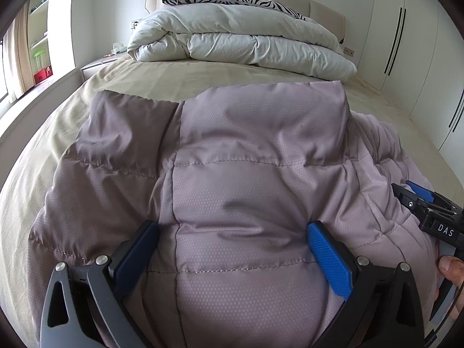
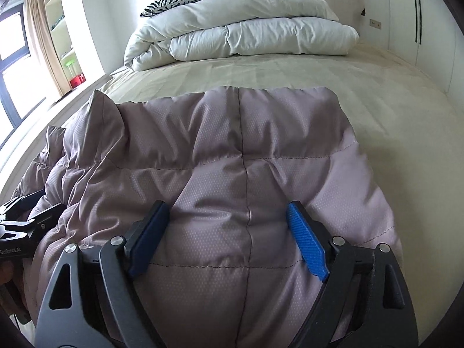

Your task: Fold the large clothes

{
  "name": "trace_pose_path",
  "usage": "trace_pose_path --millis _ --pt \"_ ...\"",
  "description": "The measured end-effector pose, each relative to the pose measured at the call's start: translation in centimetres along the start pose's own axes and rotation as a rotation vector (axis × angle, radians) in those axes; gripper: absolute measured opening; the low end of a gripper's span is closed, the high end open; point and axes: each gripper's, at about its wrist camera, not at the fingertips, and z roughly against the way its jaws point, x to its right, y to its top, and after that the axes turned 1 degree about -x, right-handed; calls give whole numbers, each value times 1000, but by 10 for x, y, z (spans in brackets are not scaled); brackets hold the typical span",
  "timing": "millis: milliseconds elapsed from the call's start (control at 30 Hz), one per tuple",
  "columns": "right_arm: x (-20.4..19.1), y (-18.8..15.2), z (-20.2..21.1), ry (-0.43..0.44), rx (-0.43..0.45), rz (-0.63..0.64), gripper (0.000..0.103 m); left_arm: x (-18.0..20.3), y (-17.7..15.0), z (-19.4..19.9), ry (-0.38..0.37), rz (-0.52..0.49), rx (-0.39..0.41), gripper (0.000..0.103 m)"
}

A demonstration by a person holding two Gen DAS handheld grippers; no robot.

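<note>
Mostly folded: jacket (image 1: 246,174) lies bundled on the near bed (image 2: 290,69); my left gripper (image 1: 232,249) and right gripper (image 2: 229,232) sit spread over it, final tidy left.

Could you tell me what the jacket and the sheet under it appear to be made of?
Jacket: likely synthetic shell over padding, with a slight sheen, dotted weave and stitched puffy panels. Sheet: matte beige fabric, perhaps cotton or a soft-napped weave; cannot tell which.

jacket (image 1: 246,174): quilted mauve cloth, faint sheen | bedsheet (image 2: 290,69): matt beige cloth | duvet (image 1: 232,34): rumpled white cloth
</note>
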Motion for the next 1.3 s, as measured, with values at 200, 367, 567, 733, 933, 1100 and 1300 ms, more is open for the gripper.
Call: trace_pose_path --millis 200,367,567,733,933,1100,1300 --pt "17 3 33 96 -13 -60 84 -19 4 51 -90 83 4 98" --pt "62 -2 110 243 152 -174 103 -61 -8 130 -138 154 131 103" --pt "136 -8 110 272 -22 -269 103 -144 -35 129 -246 378 12 103" --pt "183 -40 77 408 -160 -491 103 -182 -71 103 -353 567 -95 103" --pt "165 -61 24 486 -308 -503 103 -182 -82 73 -438 615 -170 103" --pt "151 -55 5 531 -361 -456 103 -185 -72 56 -455 600 -192 103" --pt "147 -45 -14 536 -376 -462 93 -175 -62 45 -441 548 -223 97"
